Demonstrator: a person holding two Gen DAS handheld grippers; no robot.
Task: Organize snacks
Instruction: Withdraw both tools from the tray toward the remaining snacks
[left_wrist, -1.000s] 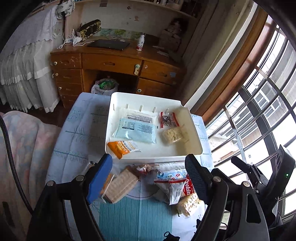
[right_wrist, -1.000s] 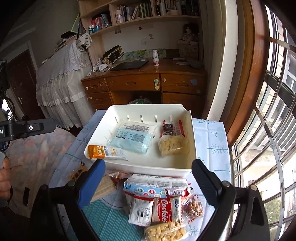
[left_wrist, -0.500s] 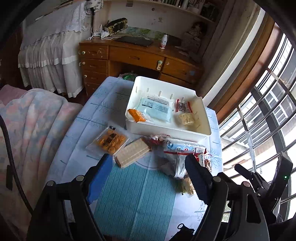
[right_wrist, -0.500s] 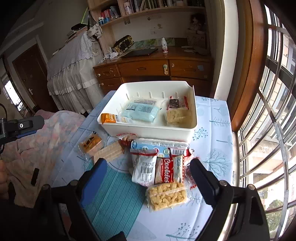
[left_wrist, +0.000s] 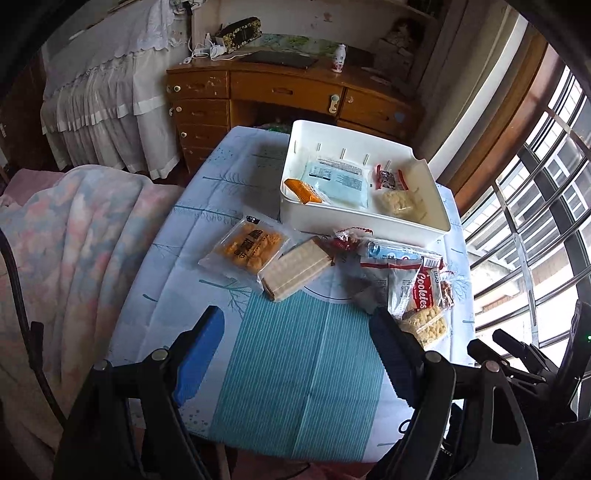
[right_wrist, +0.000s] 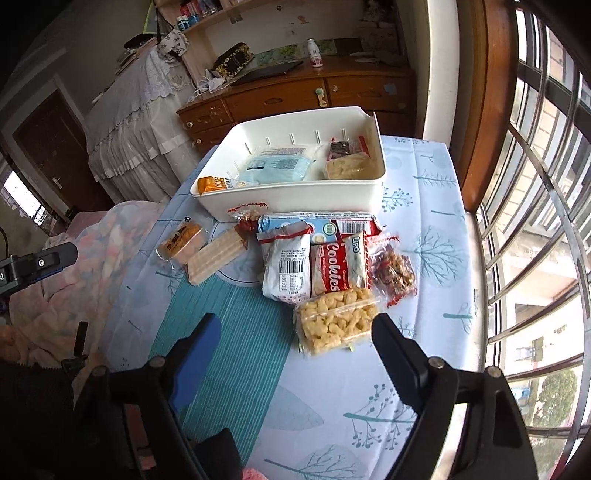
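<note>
The white bin (left_wrist: 364, 221) looks like smooth, faintly glossy moulded plastic. The snack packets in it and in front of it are shiny film: the clear wrap over the wafer block (left_wrist: 295, 268) and the puffed-corn pack (right_wrist: 338, 319) catches glare, and the cookies pack (right_wrist: 340, 266) is printed glossy foil. The worktop (right_wrist: 424, 229) wears a matt printed cloth with creases. The desk (left_wrist: 288, 90) is varnished wood, scuffed in places. The left gripper (left_wrist: 299, 341) and right gripper (right_wrist: 295, 341) have matt black plastic arms with ribbed pads.
</note>
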